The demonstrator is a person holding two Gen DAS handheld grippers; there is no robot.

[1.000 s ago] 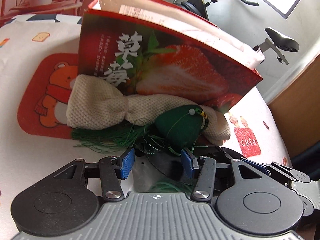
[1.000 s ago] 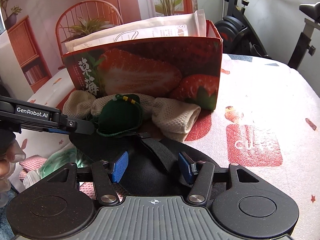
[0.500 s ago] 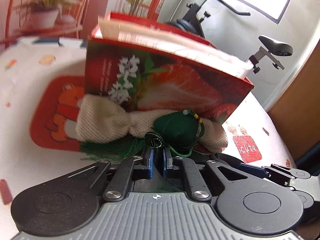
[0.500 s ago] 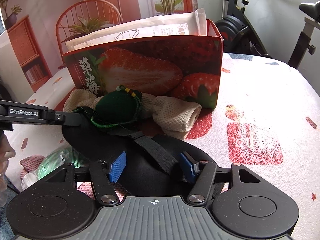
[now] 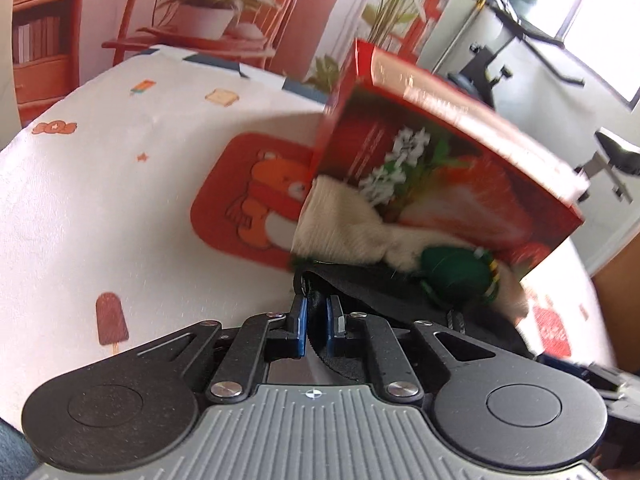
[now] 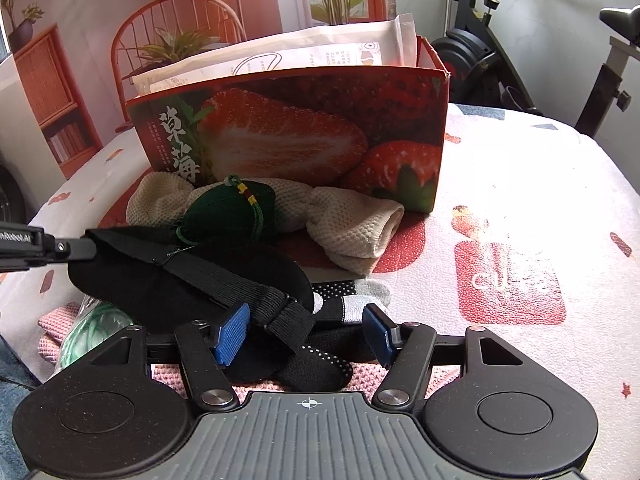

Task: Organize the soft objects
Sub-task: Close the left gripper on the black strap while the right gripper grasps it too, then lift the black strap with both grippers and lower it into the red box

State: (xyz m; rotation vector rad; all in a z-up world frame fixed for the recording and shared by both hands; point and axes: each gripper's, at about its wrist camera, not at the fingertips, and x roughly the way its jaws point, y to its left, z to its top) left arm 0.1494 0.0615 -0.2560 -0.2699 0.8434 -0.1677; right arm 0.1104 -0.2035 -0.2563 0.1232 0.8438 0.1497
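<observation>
My left gripper is shut on the edge of a black eye mask and holds it up by its left end; it shows at the left edge of the right wrist view. A green tasselled sachet rests against the mask and on a cream knit cloth in front of the strawberry box. My right gripper is open, its jaws on either side of the mask's strap and a black dotted sock.
The strawberry box holds white paper bags. A pink knit cloth and a green bundle in plastic lie at the near left. An exercise bike stands beyond the table.
My left gripper closed on the eye mask's edge, then swung left and lifted it. The green sachet shifted with it. My right gripper stayed open and nearly still.
</observation>
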